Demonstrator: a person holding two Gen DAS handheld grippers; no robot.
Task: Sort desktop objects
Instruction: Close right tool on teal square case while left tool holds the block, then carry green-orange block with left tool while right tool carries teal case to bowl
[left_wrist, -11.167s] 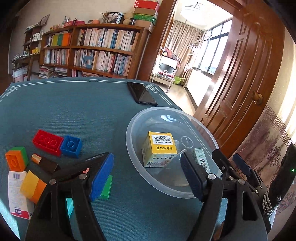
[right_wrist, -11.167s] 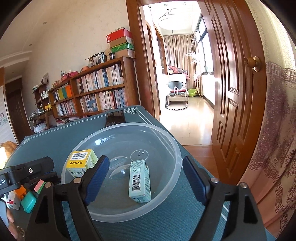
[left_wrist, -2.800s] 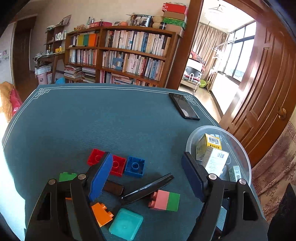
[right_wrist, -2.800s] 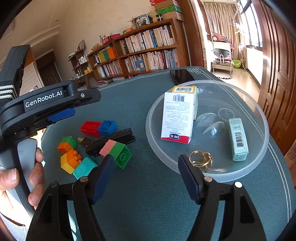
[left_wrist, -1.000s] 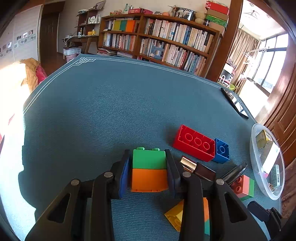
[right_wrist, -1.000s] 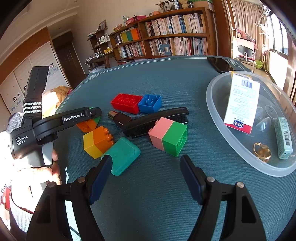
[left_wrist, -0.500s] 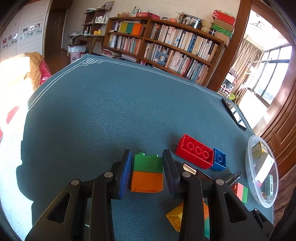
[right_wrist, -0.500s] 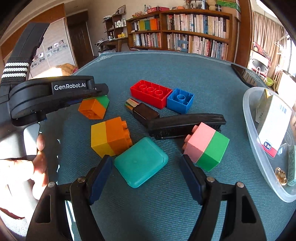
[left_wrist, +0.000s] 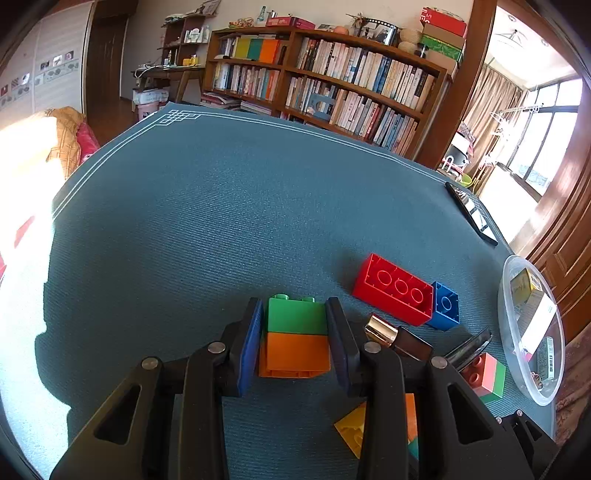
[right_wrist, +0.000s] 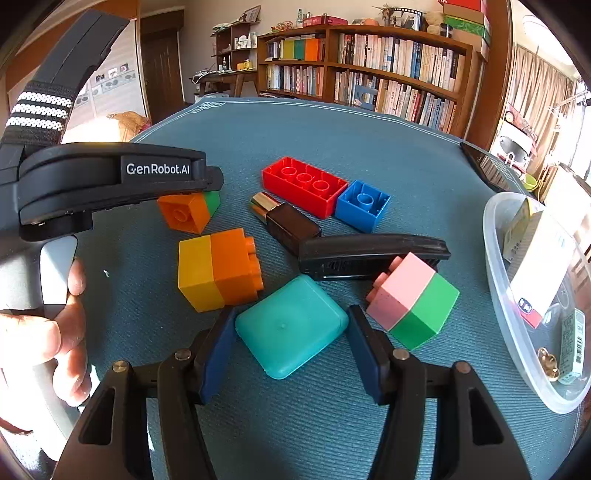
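Note:
My left gripper is shut on a green-and-orange block that rests on the blue-green table cloth. The right wrist view shows this gripper from the side, over the same block. My right gripper has its jaws closing on a teal square case, which lies flat on the cloth. The pads meet two opposite corners of the case. A yellow-and-orange block lies just left of the case and a pink-and-green block just right of it.
Behind the case lie a black clip, a brown tube with a gold cap, a red brick and a blue brick. A clear bowl with boxes and a ring sits right. A phone lies far right. A hand holds the left gripper.
My right gripper has come forward and down over the teal case, and its jaws have narrowed onto it. The left gripper has stayed shut on the green-and-orange block.

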